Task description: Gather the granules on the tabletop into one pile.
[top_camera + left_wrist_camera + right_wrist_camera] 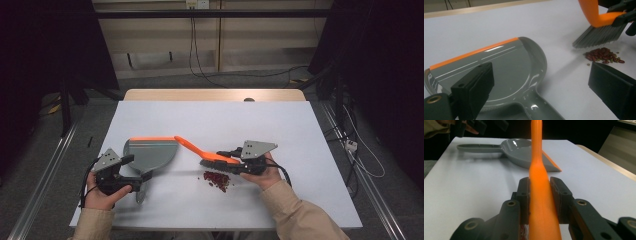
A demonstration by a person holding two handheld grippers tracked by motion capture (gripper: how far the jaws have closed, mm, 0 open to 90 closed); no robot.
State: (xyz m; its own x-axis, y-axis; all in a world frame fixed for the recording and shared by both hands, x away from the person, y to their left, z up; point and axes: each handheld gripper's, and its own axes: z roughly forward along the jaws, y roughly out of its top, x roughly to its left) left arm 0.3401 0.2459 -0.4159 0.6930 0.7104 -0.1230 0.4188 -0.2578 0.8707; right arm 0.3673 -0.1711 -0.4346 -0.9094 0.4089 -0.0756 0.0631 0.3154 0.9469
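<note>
Two grippers are at work, one in each of your hands. Your right gripper (235, 164) has its jaws clamped on the orange back of a hand brush (212, 159), just above the bristles; in the right gripper view the pads press both sides of it. The brush handle slants away toward ten o'clock, and its grey bristles rest on the white table (280, 125).

Your left gripper (131, 176) has its jaws standing apart with nothing pressed between them. In the left gripper view, the grey handle of the dustpan (150, 152) runs between the two black jaws, so the pan is lined up but not gripped.

The dustpan lies flat at nine o'clock from the brush, its orange lip facing twelve o'clock, away from the spill.

A small heap of dark red beans (216, 180) sits at six o'clock of the bristles, near the table's front edge.

By the look of it, sweeping has barely begun: no beans show in the pan, which would need gripping and turning toward the heap.
</note>
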